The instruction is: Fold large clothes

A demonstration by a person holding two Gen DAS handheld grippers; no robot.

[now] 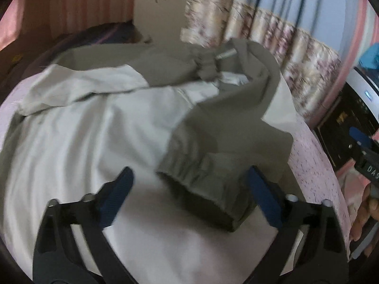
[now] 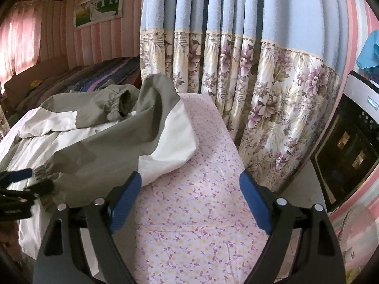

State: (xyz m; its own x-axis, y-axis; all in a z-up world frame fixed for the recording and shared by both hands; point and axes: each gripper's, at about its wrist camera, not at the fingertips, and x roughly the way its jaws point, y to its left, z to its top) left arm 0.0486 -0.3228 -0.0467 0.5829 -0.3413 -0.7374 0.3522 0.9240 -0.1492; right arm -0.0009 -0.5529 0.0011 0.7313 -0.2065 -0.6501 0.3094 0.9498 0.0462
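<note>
Grey-and-white jacket (image 1: 99,123), crumpled, sleeves loose

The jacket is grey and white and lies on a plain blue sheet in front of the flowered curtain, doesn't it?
Not quite: the sheet is pink with a small flower print, not plain blue. The right wrist view shows it clearly. The rest holds: the grey and white jacket lies on it in front of the flowered curtain.
</note>
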